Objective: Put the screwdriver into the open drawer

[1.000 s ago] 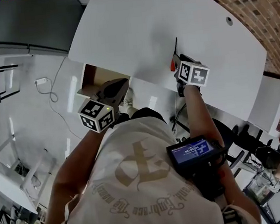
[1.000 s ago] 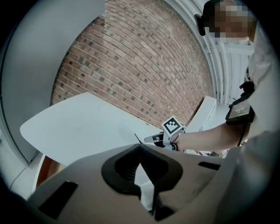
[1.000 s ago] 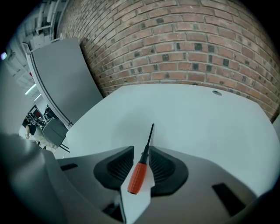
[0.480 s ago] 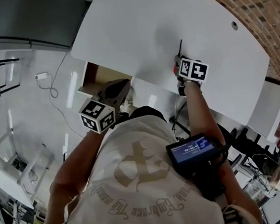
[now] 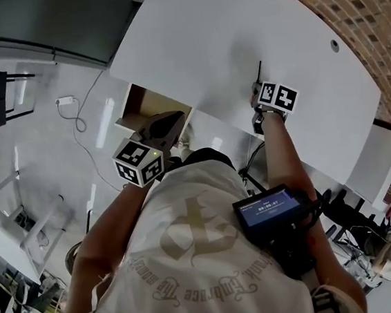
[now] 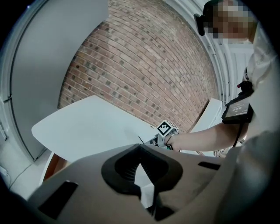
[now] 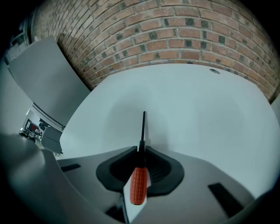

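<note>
The left gripper (image 5: 171, 120), on a bent forearm, points at the open wooden drawer (image 5: 145, 103) under the white table's (image 5: 204, 40) near edge. Its jaws are together with nothing between them. The print on the pale shirt (image 5: 192, 257) and the figures on the small blue screen (image 5: 269, 209) are too small to read. The right gripper (image 7: 141, 151), arm outstretched, tips steeply down just inside that edge. Its jaws are closing, pinching the orange-handled, black-shafted screwdriver (image 7: 139, 183) on the table.

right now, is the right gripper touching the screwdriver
Touching. The right gripper view shows the right gripper's closing jaws meeting the screwdriver on both sides, where the shaft joins its orange handle.
</note>
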The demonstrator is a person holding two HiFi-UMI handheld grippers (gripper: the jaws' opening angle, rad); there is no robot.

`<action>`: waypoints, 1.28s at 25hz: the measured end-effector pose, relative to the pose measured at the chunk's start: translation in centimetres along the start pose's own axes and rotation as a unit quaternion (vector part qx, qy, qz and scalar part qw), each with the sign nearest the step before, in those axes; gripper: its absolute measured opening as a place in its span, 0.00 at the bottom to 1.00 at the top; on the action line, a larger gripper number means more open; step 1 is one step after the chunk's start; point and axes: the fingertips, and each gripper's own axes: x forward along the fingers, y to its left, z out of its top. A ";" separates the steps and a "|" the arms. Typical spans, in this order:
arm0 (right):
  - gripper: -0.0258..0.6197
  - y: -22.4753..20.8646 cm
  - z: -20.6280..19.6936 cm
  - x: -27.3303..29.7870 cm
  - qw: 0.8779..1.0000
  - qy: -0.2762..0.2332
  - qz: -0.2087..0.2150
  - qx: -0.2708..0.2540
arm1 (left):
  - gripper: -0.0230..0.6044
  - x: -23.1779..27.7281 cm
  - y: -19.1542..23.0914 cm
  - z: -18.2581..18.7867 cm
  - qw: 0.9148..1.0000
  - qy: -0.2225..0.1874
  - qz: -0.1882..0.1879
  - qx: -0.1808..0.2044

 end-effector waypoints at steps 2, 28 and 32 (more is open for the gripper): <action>0.15 0.1 0.1 0.0 1.000 -0.003 0.006 0.003 | 0.07 -0.4 0.3 0.1 1.000 -0.003 0.006 -0.002; 0.14 3.1 -1.5 -4.2 0.991 -0.082 0.107 0.006 | 0.07 -4.1 -1.6 -0.5 0.999 -0.012 0.021 0.028; 0.14 3.7 -2.3 -4.8 0.988 -0.088 0.123 0.015 | 0.07 -5.2 -1.9 -0.4 0.999 -0.017 0.029 0.034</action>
